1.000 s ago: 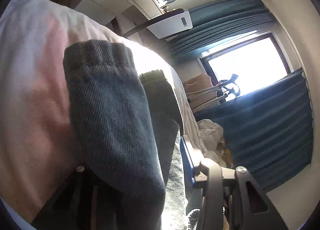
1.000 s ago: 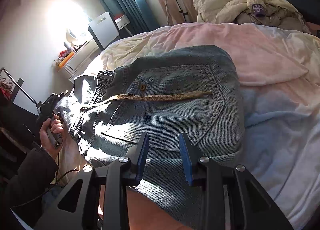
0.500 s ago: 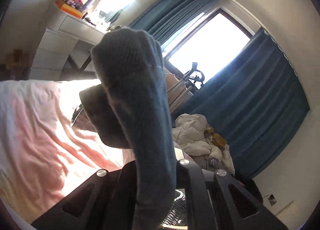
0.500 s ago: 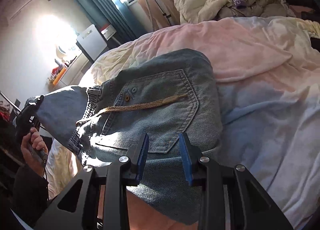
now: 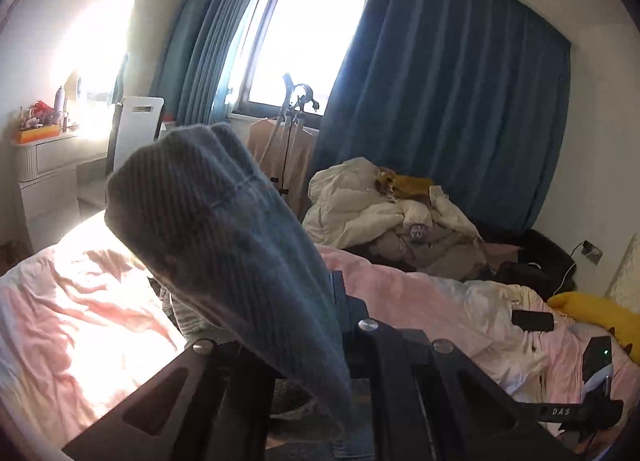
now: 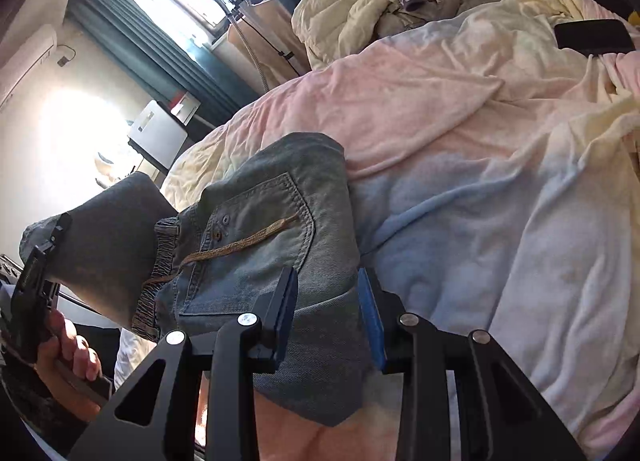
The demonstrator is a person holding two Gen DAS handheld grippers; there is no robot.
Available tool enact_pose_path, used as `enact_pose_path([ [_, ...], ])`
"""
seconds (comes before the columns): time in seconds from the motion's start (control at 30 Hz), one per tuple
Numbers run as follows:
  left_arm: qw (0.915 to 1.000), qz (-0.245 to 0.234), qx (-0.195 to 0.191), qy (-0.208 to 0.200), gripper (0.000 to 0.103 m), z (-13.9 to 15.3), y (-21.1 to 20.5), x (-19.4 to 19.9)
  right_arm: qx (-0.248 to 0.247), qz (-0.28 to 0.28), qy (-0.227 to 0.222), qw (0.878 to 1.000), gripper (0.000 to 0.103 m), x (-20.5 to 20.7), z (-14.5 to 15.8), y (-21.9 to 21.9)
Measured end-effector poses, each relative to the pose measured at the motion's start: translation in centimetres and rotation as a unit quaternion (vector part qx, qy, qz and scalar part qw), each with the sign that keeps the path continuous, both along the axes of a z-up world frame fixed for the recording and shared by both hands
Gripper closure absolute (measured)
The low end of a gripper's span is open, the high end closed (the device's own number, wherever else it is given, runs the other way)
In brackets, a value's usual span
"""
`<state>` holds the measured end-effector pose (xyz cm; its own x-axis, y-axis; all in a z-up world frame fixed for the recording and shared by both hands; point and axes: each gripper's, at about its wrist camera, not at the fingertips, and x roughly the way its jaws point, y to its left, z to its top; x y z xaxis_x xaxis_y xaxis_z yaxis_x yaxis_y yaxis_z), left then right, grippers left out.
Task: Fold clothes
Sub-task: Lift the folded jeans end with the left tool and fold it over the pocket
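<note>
We see one container only: an orange tray (image 5: pixel 35 135) on the white dresser (image 5: pixel 48 165) at far left, w/ small bottles & bits in it, too small to tell apart.

The surface is a bed (image 6: pixel 460 165) w/ a rumpled pink-and-cream duvet, sunlit on the left. At its far end, a heap of cream & beige clothes (image 5: pixel 396 217) w/ a mustard piece on top. A black phone (image 6: pixel 594 37) lies on the duvet at right, and a yellow plush (image 5: pixel 596 317) just beyond it. Behind: blue curtains (image 5: pixel 452 101) either side of a bright window (image 5: pixel 304 37), a stand (image 5: pixel 290 129) in front of the glass, a white chair (image 5: pixel 136 133) by the dresser.

The denim shorts (image 6: pixel 276 253) lie on the near part of the bed, back pocket up, w/ elastic waistband toward the left & a tan drawstring (image 6: pixel 236 247) trailing across the pocket. Fabric is faded blue-grey w/ a brown button.

Our left tool (image 5: pixel 280 341) is clenched on a lifted part of the shorts; that denim stands up off the bed & drapes over the fingers, blocking much of the left wrist view. In the right wrist view a hand (image 6: pixel 68 357) grips the handle of that tool at near left. Our right tool (image 6: pixel 328 313) sits released, blue pads apart, w/ the near hem of the shorts between them but not pinched.
</note>
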<state>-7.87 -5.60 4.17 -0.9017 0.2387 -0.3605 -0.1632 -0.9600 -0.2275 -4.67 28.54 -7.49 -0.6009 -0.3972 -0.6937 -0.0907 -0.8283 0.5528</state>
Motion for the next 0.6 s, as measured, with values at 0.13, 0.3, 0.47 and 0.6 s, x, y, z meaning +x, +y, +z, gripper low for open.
enact_pose_path([
  [0.13,0.9989,-0.014,-0.029,-0.034,0.098,-4.5,4.4,1.3,-0.011,-0.009,0.004,1.0,0.072,0.2,0.3,1.1],
  [0.3,0.9953,-0.009,-0.079,-0.055,0.079,-8.6,8.4,3.1,-0.017,-0.016,0.006,1.0,0.072,0.3,0.5,1.9],
  [0.47,0.9911,-0.028,-0.117,-0.055,0.05,-9.9,10.3,3.8,-0.028,-0.013,-0.002,1.0,0.072,0.0,0.2,1.9],
  [0.6,0.992,-0.028,-0.115,-0.044,0.042,-9.9,11.4,4.3,-0.038,-0.011,-0.006,0.999,0.072,-0.1,0.0,2.0],
])
